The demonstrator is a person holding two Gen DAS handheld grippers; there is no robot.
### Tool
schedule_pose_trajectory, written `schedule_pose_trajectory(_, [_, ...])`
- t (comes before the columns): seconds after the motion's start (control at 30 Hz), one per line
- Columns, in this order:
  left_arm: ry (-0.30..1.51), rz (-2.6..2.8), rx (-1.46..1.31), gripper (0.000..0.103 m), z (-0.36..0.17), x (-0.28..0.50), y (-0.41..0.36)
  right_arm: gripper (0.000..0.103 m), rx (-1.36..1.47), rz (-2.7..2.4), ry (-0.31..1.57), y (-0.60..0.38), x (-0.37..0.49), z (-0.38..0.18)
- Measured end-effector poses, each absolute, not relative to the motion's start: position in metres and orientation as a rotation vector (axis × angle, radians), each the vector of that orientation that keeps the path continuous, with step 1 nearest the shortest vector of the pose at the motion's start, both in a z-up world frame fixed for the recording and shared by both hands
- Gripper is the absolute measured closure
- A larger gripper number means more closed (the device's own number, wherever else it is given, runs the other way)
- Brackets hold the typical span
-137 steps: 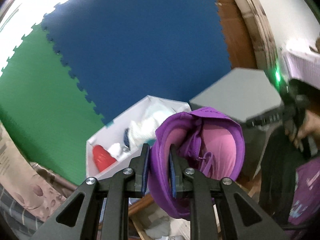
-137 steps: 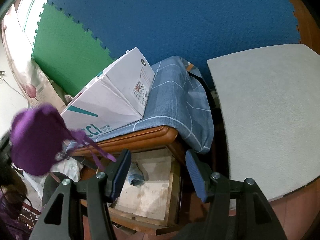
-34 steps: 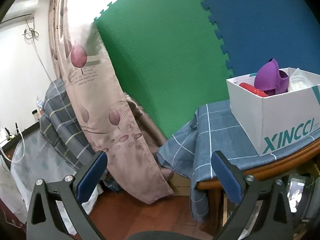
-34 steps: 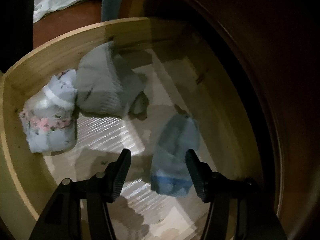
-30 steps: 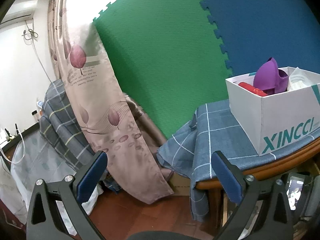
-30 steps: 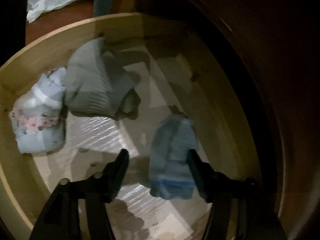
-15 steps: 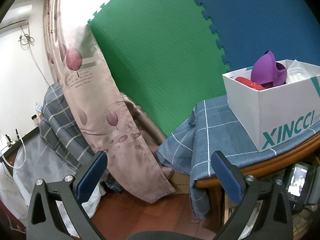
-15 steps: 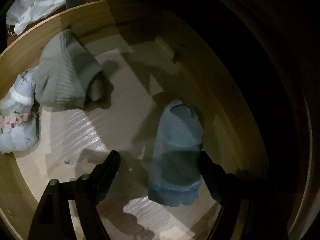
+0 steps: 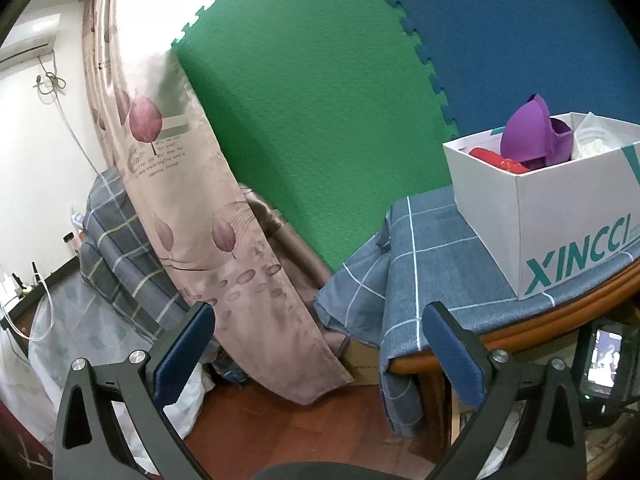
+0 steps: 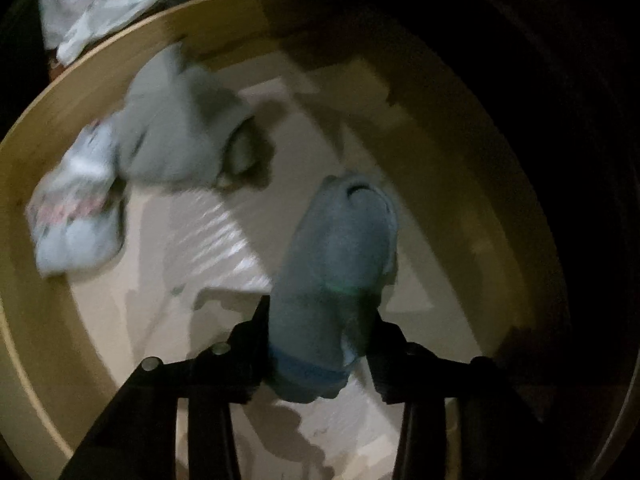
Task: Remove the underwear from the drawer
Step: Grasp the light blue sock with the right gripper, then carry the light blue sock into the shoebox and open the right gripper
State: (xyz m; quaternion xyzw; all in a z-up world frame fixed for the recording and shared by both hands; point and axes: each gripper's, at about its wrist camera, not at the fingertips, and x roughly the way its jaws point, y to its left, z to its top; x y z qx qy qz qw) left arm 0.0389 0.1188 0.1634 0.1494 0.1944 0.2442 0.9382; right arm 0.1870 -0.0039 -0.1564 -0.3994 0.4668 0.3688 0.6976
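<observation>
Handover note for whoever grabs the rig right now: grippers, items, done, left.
Right hand-held gripper: in the drawer, closed on the blue folded underwear; not yet lifted clear.
Left hand-held gripper: open, empty, held off to the side of the cloth-covered table.
Still in the drawer: grey piece and floral piece, touching, at far left.
Done: purple bra and a red item sit in the white XINCCI box on the table.
Left: probably lift the blue piece out to the box, then fetch the other two.
</observation>
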Motion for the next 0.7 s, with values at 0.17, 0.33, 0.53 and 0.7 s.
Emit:
schedule_pose_trajectory(0.17, [0.397, 0.498, 0.307, 0.000, 0.163, 0.039, 0.118, 0.063, -0.934, 0.885, 1.122, -0.016, 0.165, -0.149])
schedule_pose_trajectory(0.33, [0.397, 0.497, 0.327, 0.000, 0.162, 0.039, 0.116, 0.063, -0.925, 0.891, 1.125, -0.031, 0.150, -0.131])
schedule_pose_trajectory(0.53, [0.396, 0.495, 0.328, 0.000, 0.162, 0.039, 0.116, 0.063, -0.808, 0.873, 1.105, -0.048, 0.140, -0.093])
schedule_pose_trajectory(0.7, [0.401, 0.497, 0.346, 0.000, 0.161, 0.039, 0.114, 0.063, -0.672, 0.859, 1.088, -0.073, 0.132, -0.058])
